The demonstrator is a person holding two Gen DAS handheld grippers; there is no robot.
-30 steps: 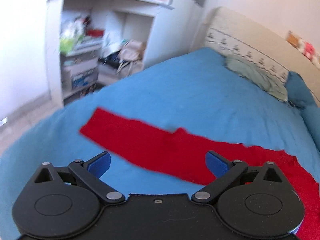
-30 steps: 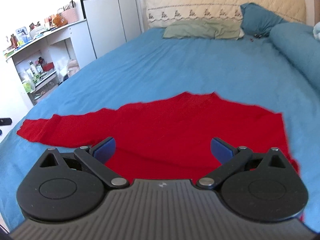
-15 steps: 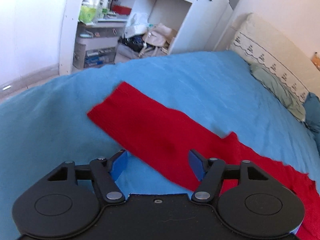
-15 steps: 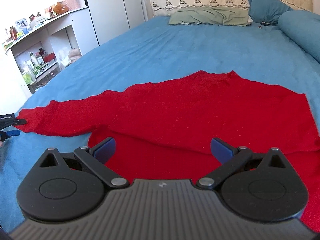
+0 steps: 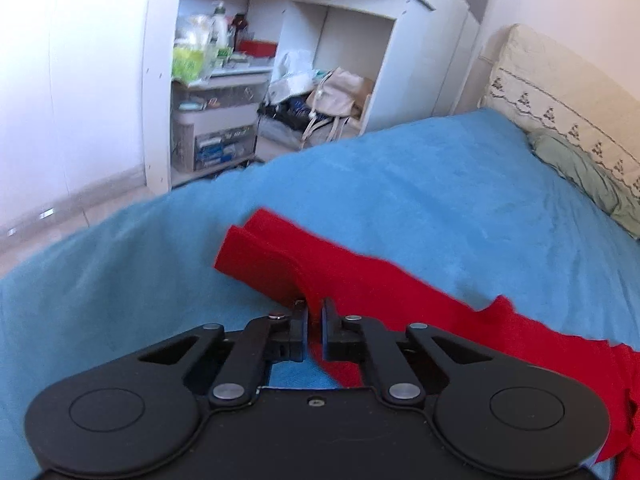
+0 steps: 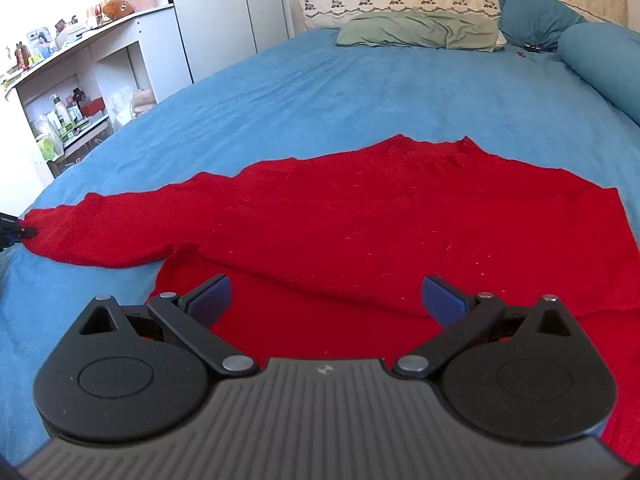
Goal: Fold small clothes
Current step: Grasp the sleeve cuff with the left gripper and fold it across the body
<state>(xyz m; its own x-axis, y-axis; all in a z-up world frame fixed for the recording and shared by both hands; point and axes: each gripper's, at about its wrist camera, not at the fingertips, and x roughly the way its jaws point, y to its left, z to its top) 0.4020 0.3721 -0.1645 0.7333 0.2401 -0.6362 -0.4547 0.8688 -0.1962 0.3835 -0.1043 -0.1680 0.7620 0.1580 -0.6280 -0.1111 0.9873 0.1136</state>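
A red long-sleeved top (image 6: 400, 216) lies spread on the blue bedspread (image 6: 320, 92), one sleeve (image 6: 104, 232) stretched to the left. My left gripper (image 5: 315, 312) is shut on that sleeve (image 5: 280, 264) near its cuff, which is lifted and creased; its tip also shows at the left edge of the right wrist view (image 6: 16, 233). My right gripper (image 6: 326, 298) is open and empty, hovering over the top's lower hem, which is folded over.
A white shelf unit (image 5: 248, 80) full of bottles, boxes and bags stands off the bed's left side. A green pillow (image 6: 416, 32) and blue cushions (image 6: 532, 12) lie at the headboard. The bed edge (image 5: 100, 236) drops to the floor at left.
My left gripper has closed on the sleeve near the cuff and raised it slightly. My right gripper has moved forward over the top and stayed open.
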